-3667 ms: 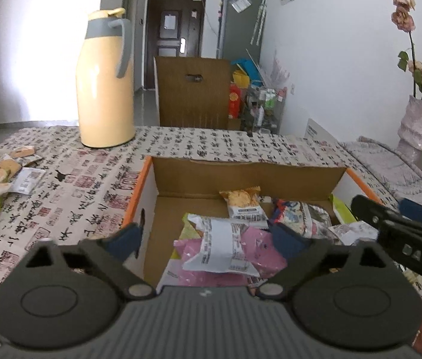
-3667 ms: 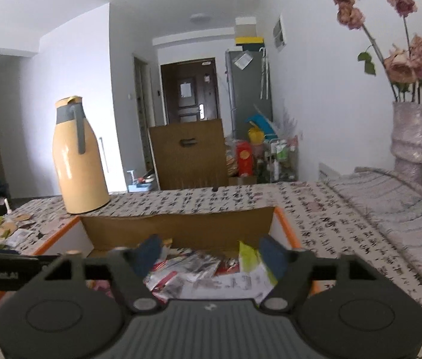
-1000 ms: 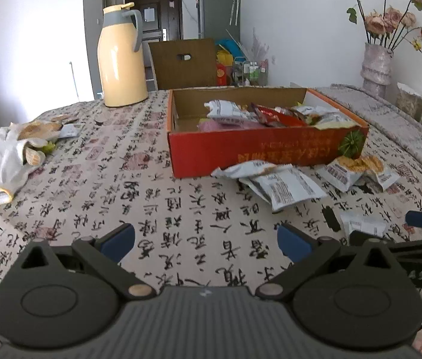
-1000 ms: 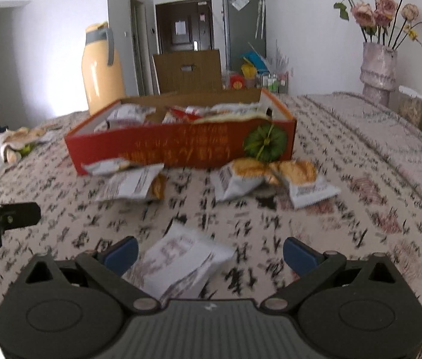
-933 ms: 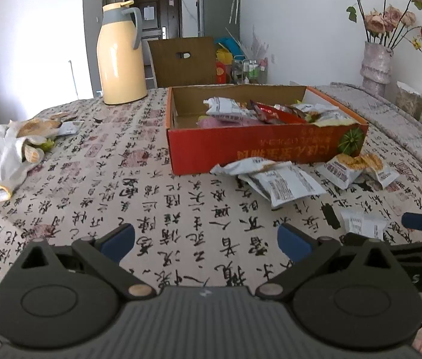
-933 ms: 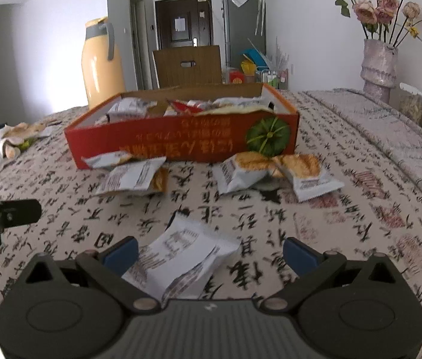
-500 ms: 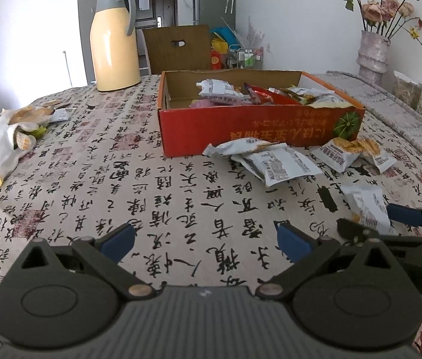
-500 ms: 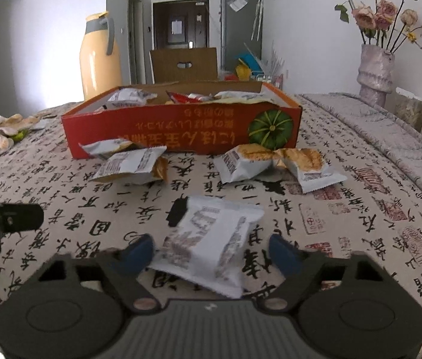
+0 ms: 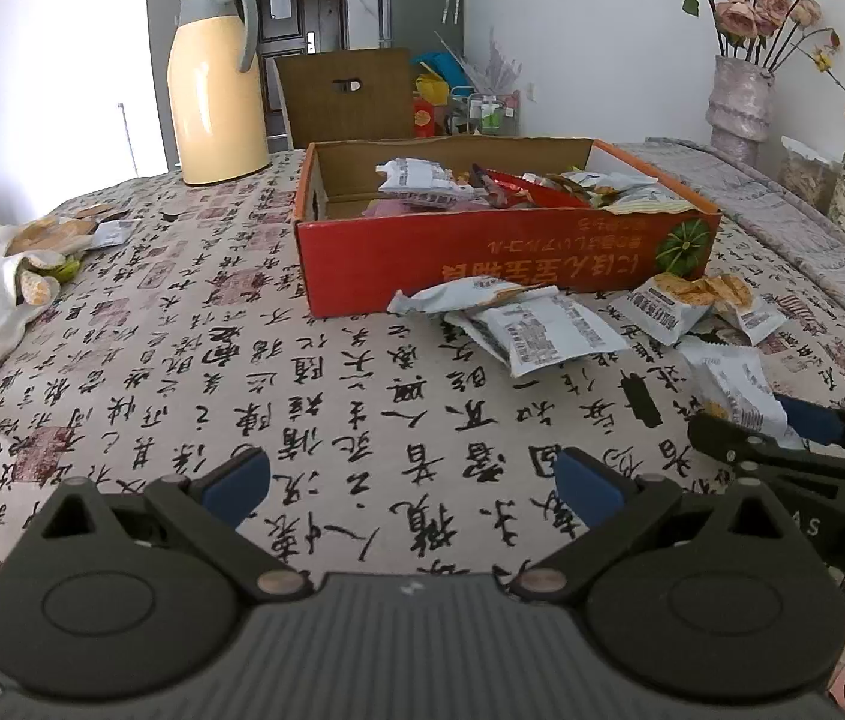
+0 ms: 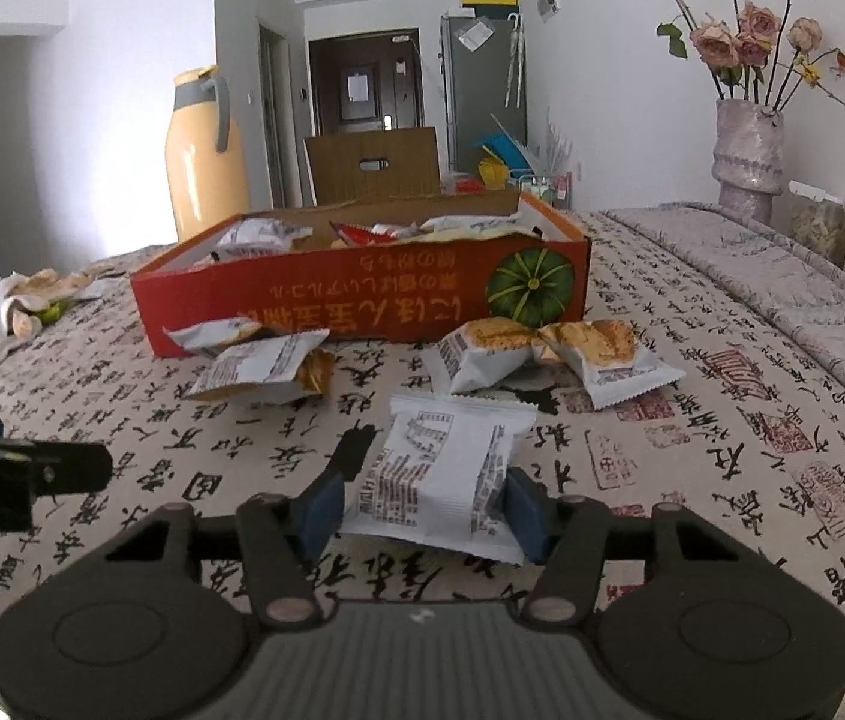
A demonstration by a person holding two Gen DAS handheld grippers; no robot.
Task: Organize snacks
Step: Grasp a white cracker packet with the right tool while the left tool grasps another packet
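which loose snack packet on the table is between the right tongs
The white snack packet, printed back up, nearest the camera. The right tongs are closing around it; the other loose packets lie farther off by the red box.

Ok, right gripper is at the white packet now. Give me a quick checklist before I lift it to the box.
1. White snack packet between the right gripper fingers: ok.
2. Grip firm: cannot tell; jaws closing, pads at the packet's edges.
3. Packet clear of the neighbouring packets: ok.
4. Left gripper open, empty and off to the side: ok.
5. Red box open on top: ok.
6. Room inside the box: cannot tell; it already looks well filled.
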